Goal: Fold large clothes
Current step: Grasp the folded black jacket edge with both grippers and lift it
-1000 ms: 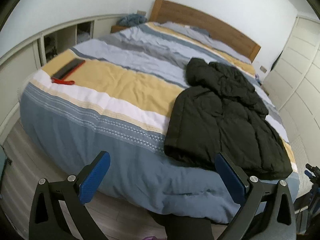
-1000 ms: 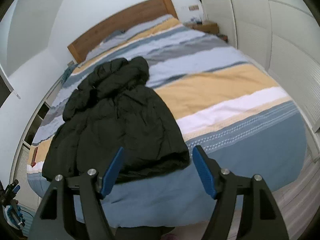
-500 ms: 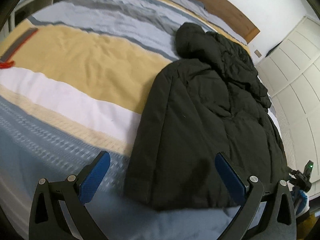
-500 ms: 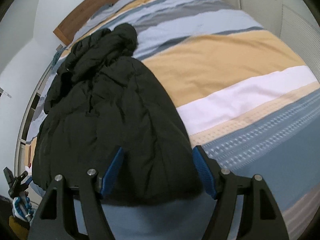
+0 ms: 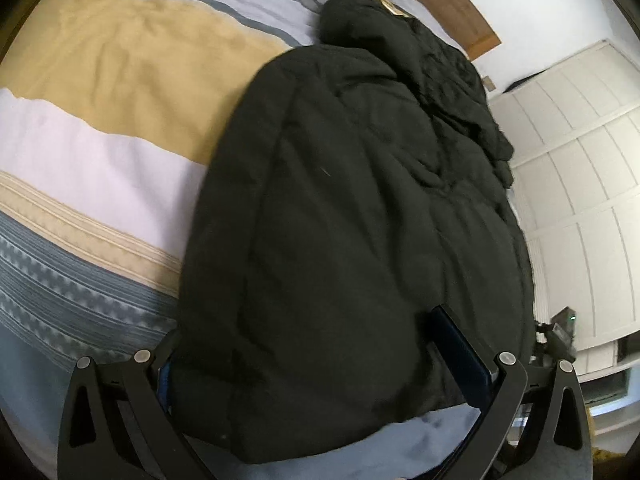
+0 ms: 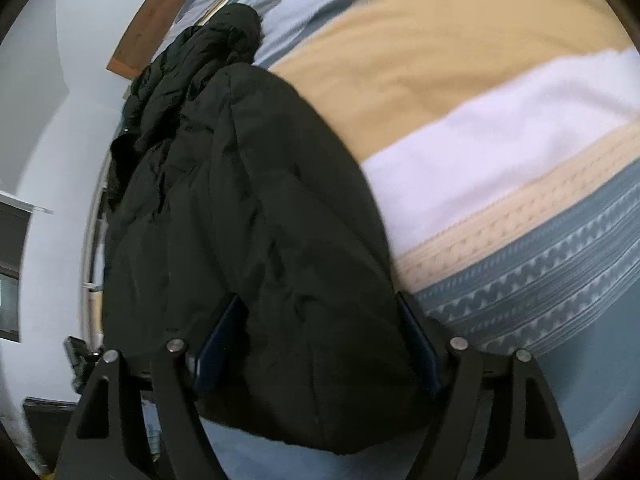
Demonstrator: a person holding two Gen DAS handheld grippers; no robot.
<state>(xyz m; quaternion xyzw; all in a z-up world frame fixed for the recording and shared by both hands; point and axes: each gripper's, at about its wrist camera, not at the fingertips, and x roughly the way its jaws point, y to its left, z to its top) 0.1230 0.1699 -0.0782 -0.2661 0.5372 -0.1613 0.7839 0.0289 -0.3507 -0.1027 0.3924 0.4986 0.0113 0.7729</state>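
Black padded jacket point(image 5: 352, 216) flat near bed point(image 5: 100, 152) foot edge, hem nearest, ready for folding. Left gripper point(image 5: 320, 364) and right gripper point(image 6: 316, 344) both wide open, straddling hem corners; nothing clamped yet.

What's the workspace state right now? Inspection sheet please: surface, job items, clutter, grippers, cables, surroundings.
Surface: bed with a striped duvet in blue, white, tan and grey bands; some wrinkles.
Job's things: black puffer jacket lying spread out, hem toward the cameras, hood toward the headboard; not yet folded.
Clutter: nothing seen on the bed in these views.
Grippers: left gripper and right gripper both open, their fingers straddling the hem; no closed grasp visible.
Cables: nothing seen.
Surroundings: wooden headboard, white panelled wardrobe doors, a small dark device with a green light beside the bed.
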